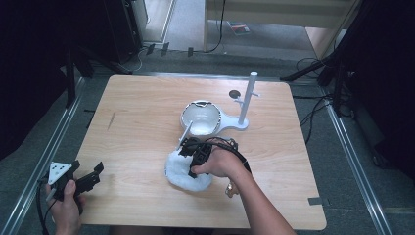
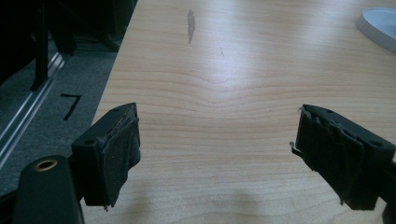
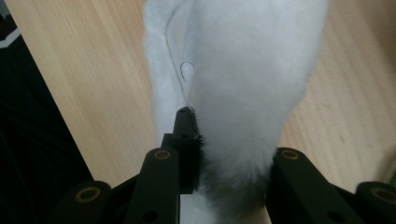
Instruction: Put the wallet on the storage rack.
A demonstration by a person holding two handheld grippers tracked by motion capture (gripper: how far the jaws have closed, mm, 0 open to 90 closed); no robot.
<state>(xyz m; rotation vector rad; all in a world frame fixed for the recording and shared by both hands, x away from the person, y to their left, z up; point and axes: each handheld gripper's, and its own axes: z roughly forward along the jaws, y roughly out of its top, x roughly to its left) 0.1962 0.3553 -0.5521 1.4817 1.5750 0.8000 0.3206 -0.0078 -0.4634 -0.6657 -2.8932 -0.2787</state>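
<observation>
A: Where am I in this?

B: In the grasp. My right gripper (image 1: 192, 155) is clamped on the white fluffy cloth (image 1: 185, 172), which sits on the table (image 1: 137, 127) near the front, just below the white bowl (image 1: 200, 119). In the right gripper view the cloth (image 3: 243, 84) bulges out between the jaws, so I read it as pinched, not just touched.

A: And the left?

B: My left gripper (image 1: 80, 180) is at the front left corner, jaws wide apart with nothing between them; in the left gripper view the pads (image 2: 122, 154) stand over bare wood.

A: What is near the cloth?

B: The bowl sits on the base of a white stand (image 1: 246, 100) with a post and pegs, just behind the cloth. A thin white rod (image 1: 185, 136) leans from the bowl's rim toward my gripper.

A: Next move?

B: I judge a lift of the cloth clear of the table. I should keep the pinch firm, as fluff slips easily. I'd steer clear of the rod and bowl, since a brush could tip them. Where the cloth should go, I can't tell.
</observation>
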